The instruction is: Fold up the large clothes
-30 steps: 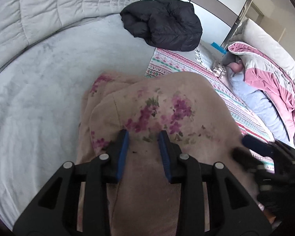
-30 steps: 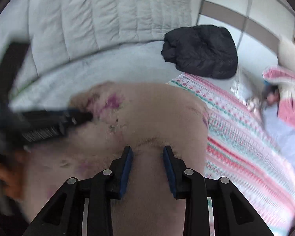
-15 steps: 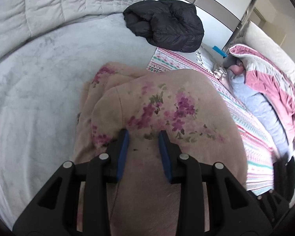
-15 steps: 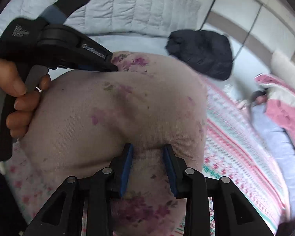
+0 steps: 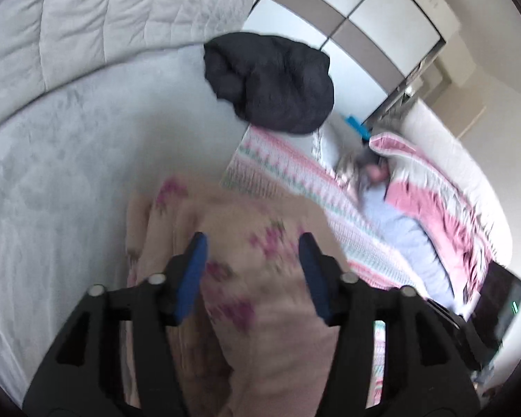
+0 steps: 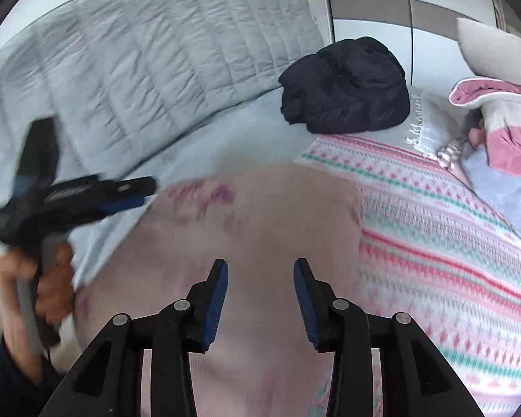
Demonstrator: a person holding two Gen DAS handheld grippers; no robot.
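Nearest, in the left wrist view, my left gripper (image 5: pixel 251 271) stands with its blue pads spread wide, nothing pinched between them. The beige floral garment (image 5: pixel 260 278) lies directly beneath and ahead of the pads, folded into a narrow stack whose long axis runs away from me, roughly in line with the fingers. In the right wrist view, my right gripper (image 6: pixel 260 299) is likewise spread apart and empty, poised over the near, plain end of the same garment (image 6: pixel 260 229).

Key relation: the cloth sits straight ahead of both grippers. From the right wrist view the left gripper (image 6: pixel 121 194) reaches in from the left, its tips at the garment's far left corner by the purple flowers. I judge that each gripper is nearest to its own side edge, so a next fold along the long axis would call for both to take hold at once.

Beyond the garment, to the right, lies a pink and green striped blanket (image 6: pixel 434 229), the beige cloth overlapping its edge. The grey bed cover (image 5: pixel 69 180) lies to the left. Farther off rest a black puffer jacket (image 5: pixel 271 83) and a pink and white coat (image 5: pixel 434 187), well apart from the work.
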